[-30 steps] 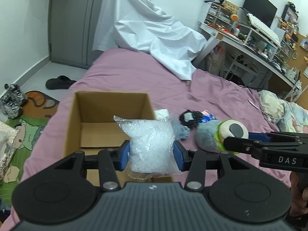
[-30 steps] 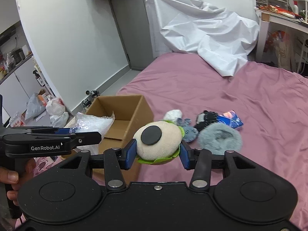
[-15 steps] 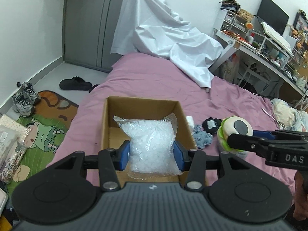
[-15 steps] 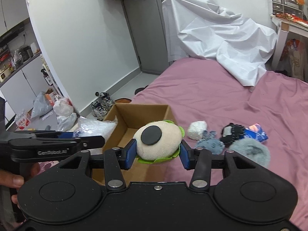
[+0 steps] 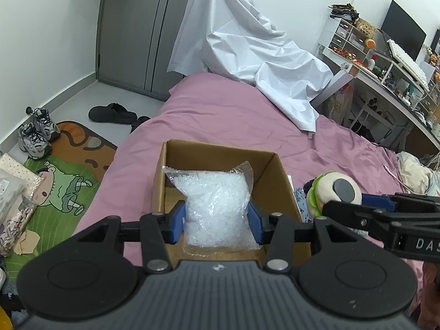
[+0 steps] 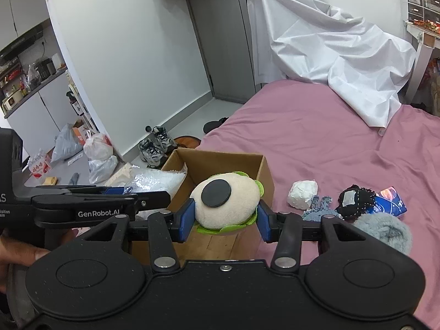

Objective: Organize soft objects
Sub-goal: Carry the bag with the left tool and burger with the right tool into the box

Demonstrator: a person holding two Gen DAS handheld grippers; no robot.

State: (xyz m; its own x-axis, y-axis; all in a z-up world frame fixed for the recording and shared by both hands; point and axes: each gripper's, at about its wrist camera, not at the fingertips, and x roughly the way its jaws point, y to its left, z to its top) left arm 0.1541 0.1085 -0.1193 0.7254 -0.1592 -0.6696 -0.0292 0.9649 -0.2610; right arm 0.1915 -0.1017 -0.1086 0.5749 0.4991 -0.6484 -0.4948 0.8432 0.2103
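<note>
left gripper [image 5: 217, 217] clamps the plastic bag [image 5: 216, 206] over the cardboard box [image 5: 217, 154]; right gripper [image 6: 224, 217] grips the plush [image 6: 227, 203]. lower first, then let go.

white sheet [image 5: 255, 55], sneakers [image 5: 37, 132], slippers [image 5: 112, 113]

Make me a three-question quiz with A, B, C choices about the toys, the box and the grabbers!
1. Where is the cardboard box?
A. on the pink bed
B. on the desk
C. on the floor rug

2. What colour is the disc on the round plush?
A. red
B. black
C. yellow

3. What is the left gripper doing?
A. hanging open
B. gripping a shoe
C. gripping the clear plastic bag

Answers: 1 A, pink bedding surrounds the box. 2 B, the disc looks black. 3 C, both blue jaws press the bag's sides.
</note>
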